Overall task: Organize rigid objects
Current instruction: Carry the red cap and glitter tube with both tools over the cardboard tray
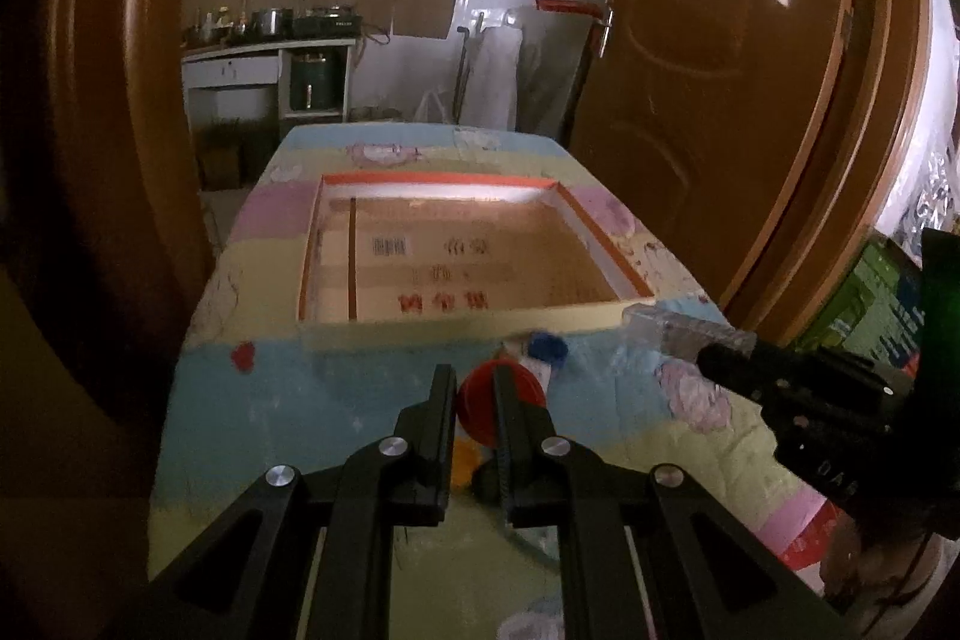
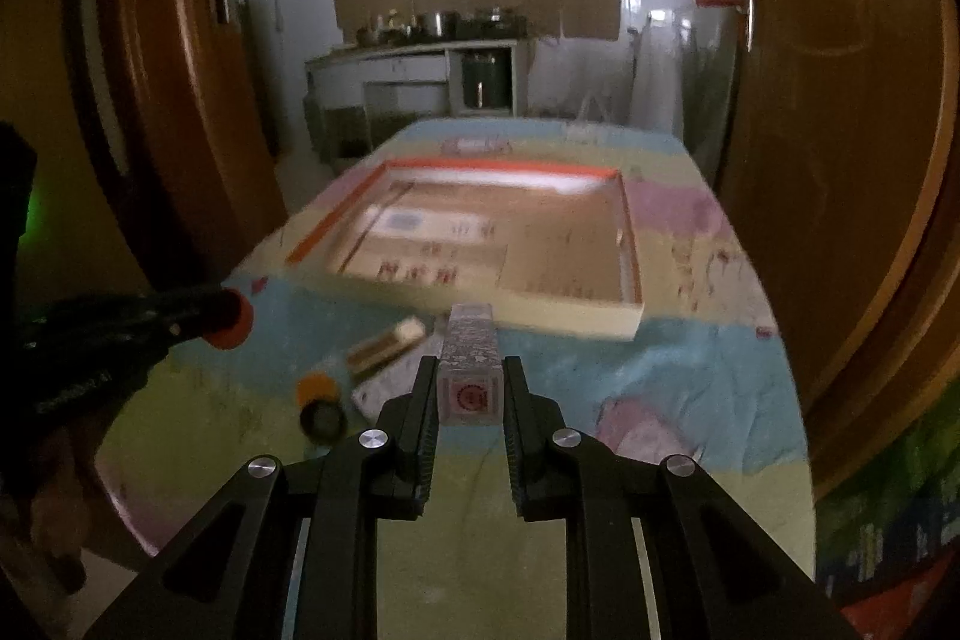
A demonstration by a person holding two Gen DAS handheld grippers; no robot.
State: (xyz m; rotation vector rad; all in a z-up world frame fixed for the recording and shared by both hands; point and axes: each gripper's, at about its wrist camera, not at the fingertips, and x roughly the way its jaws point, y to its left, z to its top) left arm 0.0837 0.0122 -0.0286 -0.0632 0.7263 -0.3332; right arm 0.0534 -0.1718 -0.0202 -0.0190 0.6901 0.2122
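The left gripper [image 1: 474, 388] is clamped on a red disc-shaped lid [image 1: 480, 409], while the right gripper [image 2: 468, 388] grips a clear rectangular box [image 2: 468, 358]; both are held above the patterned tablecloth [image 2: 660, 382], just short of the shallow cardboard tray [image 1: 456, 268].

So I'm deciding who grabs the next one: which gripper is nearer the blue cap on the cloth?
Left. The left gripper, shut on the red disc, hangs just short of the blue cap; the right gripper, shut on the clear block, is farther off to its right.
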